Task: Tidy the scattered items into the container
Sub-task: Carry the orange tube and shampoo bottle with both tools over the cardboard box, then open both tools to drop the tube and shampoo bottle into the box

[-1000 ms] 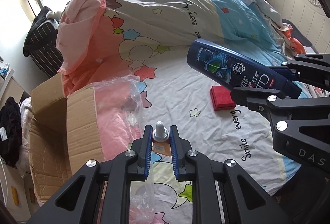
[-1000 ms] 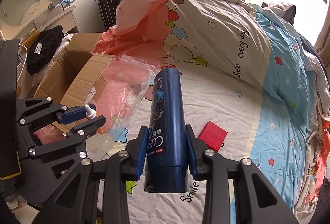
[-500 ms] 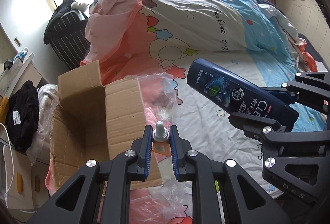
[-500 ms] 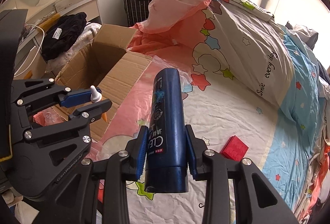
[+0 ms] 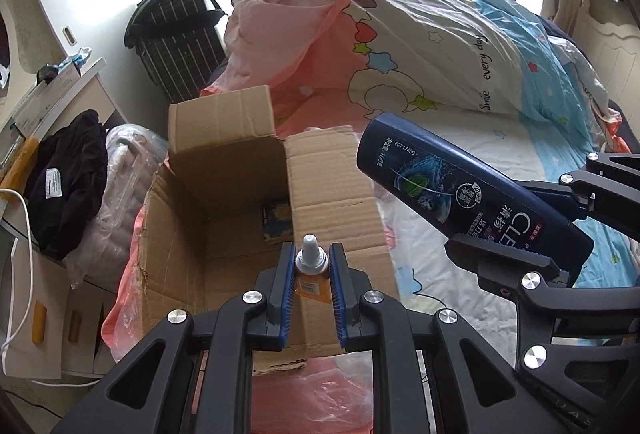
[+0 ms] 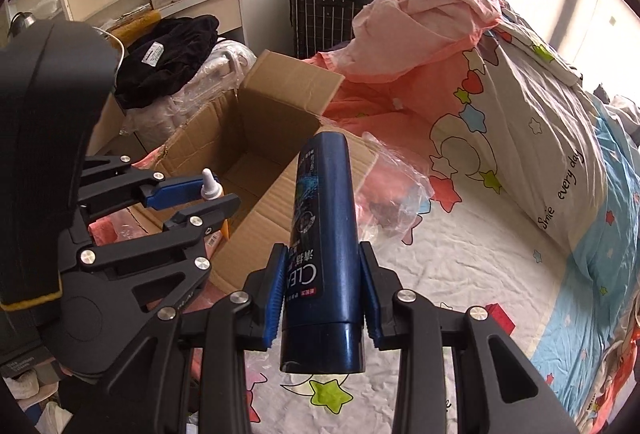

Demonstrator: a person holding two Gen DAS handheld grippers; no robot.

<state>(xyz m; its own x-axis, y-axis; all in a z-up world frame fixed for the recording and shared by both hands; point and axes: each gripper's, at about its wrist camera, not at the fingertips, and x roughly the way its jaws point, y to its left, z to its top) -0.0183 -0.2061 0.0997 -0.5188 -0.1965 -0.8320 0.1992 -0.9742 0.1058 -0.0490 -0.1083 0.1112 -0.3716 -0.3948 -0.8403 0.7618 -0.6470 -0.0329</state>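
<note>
Cardboard box (image 5: 240,218) sits open mid-frame with a small packet (image 5: 276,220) on its floor. My left gripper (image 5: 311,274) is clamped on a small white-capped bottle (image 5: 310,260) at lower centre; my right gripper (image 6: 322,298) grips the blue shampoo bottle (image 6: 326,234).

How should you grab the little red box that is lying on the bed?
Come straight down from above and pinch the red box across two opposite side edges. It looks flat and lies flat on the sheet, so only its thin sides give the jaws something to squeeze. Part of it is hidden, so I cannot tell which pair of sides is shorter.
</note>
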